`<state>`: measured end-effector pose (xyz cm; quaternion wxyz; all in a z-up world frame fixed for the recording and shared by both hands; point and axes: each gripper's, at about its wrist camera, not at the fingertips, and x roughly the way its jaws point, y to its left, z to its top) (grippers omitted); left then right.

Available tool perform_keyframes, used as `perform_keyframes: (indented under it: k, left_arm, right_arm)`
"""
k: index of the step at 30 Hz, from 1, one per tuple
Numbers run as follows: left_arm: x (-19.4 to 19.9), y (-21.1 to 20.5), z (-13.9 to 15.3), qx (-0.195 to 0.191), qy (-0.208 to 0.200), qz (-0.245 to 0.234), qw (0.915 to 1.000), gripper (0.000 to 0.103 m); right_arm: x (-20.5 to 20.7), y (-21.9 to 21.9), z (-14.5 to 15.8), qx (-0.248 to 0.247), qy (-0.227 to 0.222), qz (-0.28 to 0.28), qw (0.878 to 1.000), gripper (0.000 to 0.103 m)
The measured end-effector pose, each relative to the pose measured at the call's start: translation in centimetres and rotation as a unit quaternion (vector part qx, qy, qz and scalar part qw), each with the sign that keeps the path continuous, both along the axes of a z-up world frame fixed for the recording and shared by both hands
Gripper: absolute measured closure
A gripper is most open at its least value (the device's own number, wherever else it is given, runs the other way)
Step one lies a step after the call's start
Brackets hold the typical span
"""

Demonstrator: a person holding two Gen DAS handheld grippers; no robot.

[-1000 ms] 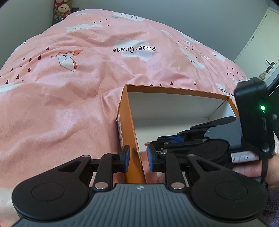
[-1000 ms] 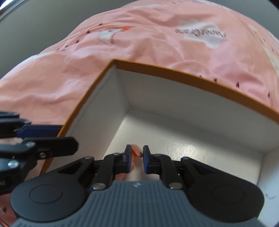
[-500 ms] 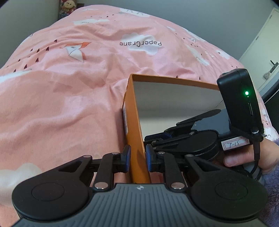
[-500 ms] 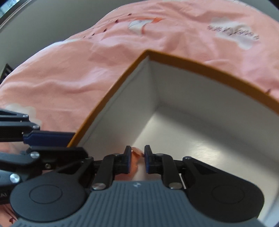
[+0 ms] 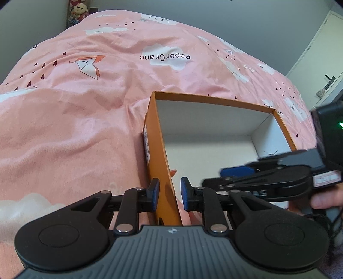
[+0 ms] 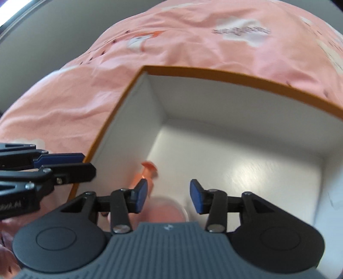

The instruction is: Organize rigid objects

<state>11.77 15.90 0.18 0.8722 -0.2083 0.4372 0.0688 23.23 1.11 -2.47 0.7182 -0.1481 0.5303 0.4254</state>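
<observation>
- Two handheld grippers work at one orange cardboard box (image 5: 159, 148) with a white inside, which sits on a bed covered by a pink quilt (image 5: 75, 120) printed with clouds and paper cranes.
- The left gripper (image 5: 167, 194) is clamped on the box's near left wall: one blue pad lies outside the wall, the other inside, and the orange card runs up between them.
- The right gripper (image 6: 169, 195) hangs over the box's inside, pointing steeply down, and its jaws are opening; the pads stand apart and press on nothing.
- A pale pink, rounded plastic object (image 6: 166, 211) with an orange, flanged nozzle-like end (image 6: 149, 170) lies on the box floor, in the corner by the left wall. It sits below and between the right gripper's fingers, with the orange end reaching forward past the left fingertip. What the object is cannot be told, as the gripper body hides most of it.
- From the left wrist view only an orange tip (image 5: 173, 171) of it peeks out just ahead of the left gripper, inside the wall.
- The person's hand (image 5: 325, 198) holds the right gripper at the right edge of that view.
- A soft toy (image 5: 78, 10) sits far ahead, beyond the bed's far corner.
</observation>
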Motion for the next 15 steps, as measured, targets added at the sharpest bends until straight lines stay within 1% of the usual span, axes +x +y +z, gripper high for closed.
perform_keyframes:
  k: [3,6,7,9,10,15]
  left_arm:
    - [-0.1,-0.3,0.0,0.004,0.001,0.002,1.0000,0.080]
    - [-0.2,-0.7,0.1,0.009,0.000,0.000,1.0000,0.080]
    - [-0.3,-0.8,0.2,0.011,0.001,0.000,0.9999,0.080]
    - [-0.4,-1.0,0.4,0.016,-0.001,-0.001,0.9999,0.080]
    - [-0.5,-1.2,0.5,0.018,-0.002,-0.002,0.9998,0.080]
    - [-1.2,-2.0,1.4,0.036,-0.016,-0.005,0.9992,0.080]
  right_arm:
    - [-0.1,-2.1,-0.2,-0.006,0.011,-0.035,0.999,0.059]
    - [-0.2,-3.5,-0.6,0.005,0.024,-0.062,0.998,0.059]
    - [-0.3,-3.7,-0.8,0.010,0.033,-0.068,0.997,0.065]
    - [-0.4,-4.1,-1.5,0.020,0.066,-0.074,0.995,0.072]
    - [-0.5,-4.1,-1.9,0.024,0.082,-0.075,0.993,0.071]
    - [-1.3,-3.9,-2.1,0.028,0.071,-0.082,0.994,0.072]
